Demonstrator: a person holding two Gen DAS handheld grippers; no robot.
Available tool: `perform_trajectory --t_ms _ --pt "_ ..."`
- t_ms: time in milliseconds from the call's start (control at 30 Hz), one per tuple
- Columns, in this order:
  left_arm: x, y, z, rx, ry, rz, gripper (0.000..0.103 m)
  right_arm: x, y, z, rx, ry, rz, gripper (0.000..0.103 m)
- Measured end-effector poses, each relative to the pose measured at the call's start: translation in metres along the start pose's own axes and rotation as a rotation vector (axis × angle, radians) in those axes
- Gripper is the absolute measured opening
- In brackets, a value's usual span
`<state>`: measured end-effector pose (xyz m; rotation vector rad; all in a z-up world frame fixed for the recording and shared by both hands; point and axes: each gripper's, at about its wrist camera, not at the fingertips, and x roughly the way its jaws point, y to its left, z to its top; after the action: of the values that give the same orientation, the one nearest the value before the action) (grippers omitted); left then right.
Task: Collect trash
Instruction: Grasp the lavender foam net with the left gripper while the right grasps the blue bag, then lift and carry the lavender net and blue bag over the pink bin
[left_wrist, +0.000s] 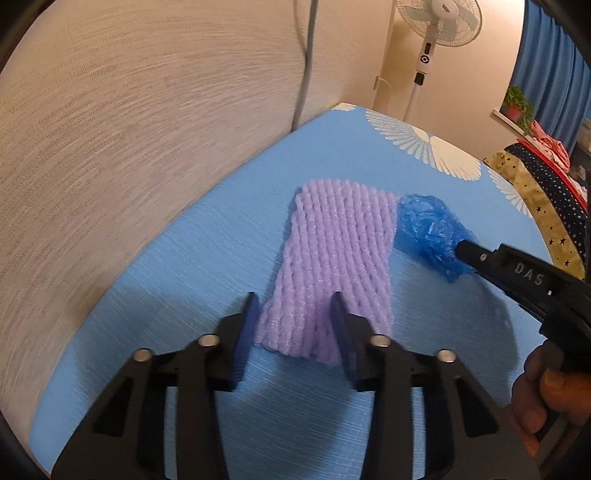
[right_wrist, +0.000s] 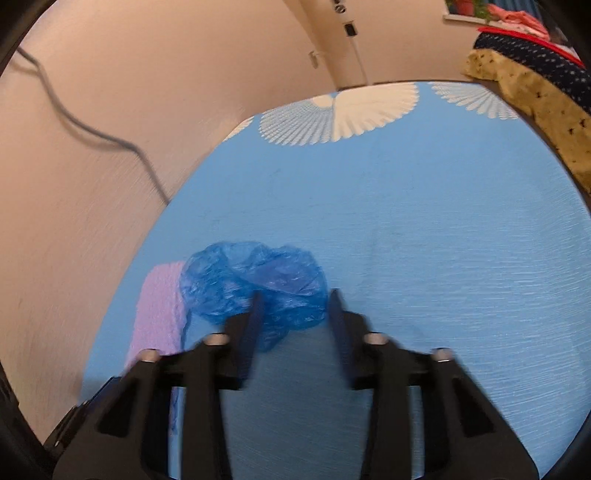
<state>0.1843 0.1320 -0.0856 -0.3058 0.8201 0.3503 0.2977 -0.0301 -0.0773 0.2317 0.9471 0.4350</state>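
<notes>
Left wrist view: left gripper (left_wrist: 293, 317) spread, straddling purple foam net (left_wrist: 332, 258).
Right gripper (right_wrist: 293, 314): spread around blue plastic wad (right_wrist: 251, 284), seemingly unpinched.
Next: both close.

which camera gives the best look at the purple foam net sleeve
The left wrist view: the ribbed purple foam net sleeve lies whole on the blue tablecloth. The right wrist view shows only a blurred strip.

Blue tablecloth-covered table (left_wrist: 184, 258), purple foam net (left_wrist: 332, 258) lying flat, crumpled blue plastic bag (left_wrist: 424, 229) beside it
</notes>
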Motion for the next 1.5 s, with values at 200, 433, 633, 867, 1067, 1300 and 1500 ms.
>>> perform_trajectory --t_ms 200,433,633,867,1067,1300,1500 --pt "-0.004 -0.007 -0.002 0.016 -0.002 -0.03 0.015 -0.019 0.002 -0.005 -0.032 -0.055 0.003 0.002" --pt "-0.027 -0.019 -0.001 0.042 -0.038 -0.081 0.012 -0.062 -0.01 -0.01 -0.031 -0.116 -0.061 0.002" --pt "-0.055 -0.034 -0.005 0.107 -0.083 -0.107 0.012 -0.105 -0.013 -0.025 -0.039 -0.159 -0.102 0.002" --pt "-0.088 -0.048 -0.008 0.152 -0.118 -0.157 0.012 -0.158 -0.016 -0.044 -0.021 -0.211 -0.162 0.002" --pt "-0.118 -0.063 -0.015 0.201 -0.147 -0.197 0.012 -0.205 -0.02 -0.062 -0.014 -0.268 -0.201 0.002" --pt "-0.148 -0.084 -0.035 0.265 -0.165 -0.266 0.012 -0.254 -0.03 -0.084 0.007 -0.324 -0.255 0.002" --pt "-0.169 -0.094 -0.05 0.303 -0.173 -0.316 0.012 -0.293 -0.042 -0.103 0.04 -0.375 -0.289 0.002"
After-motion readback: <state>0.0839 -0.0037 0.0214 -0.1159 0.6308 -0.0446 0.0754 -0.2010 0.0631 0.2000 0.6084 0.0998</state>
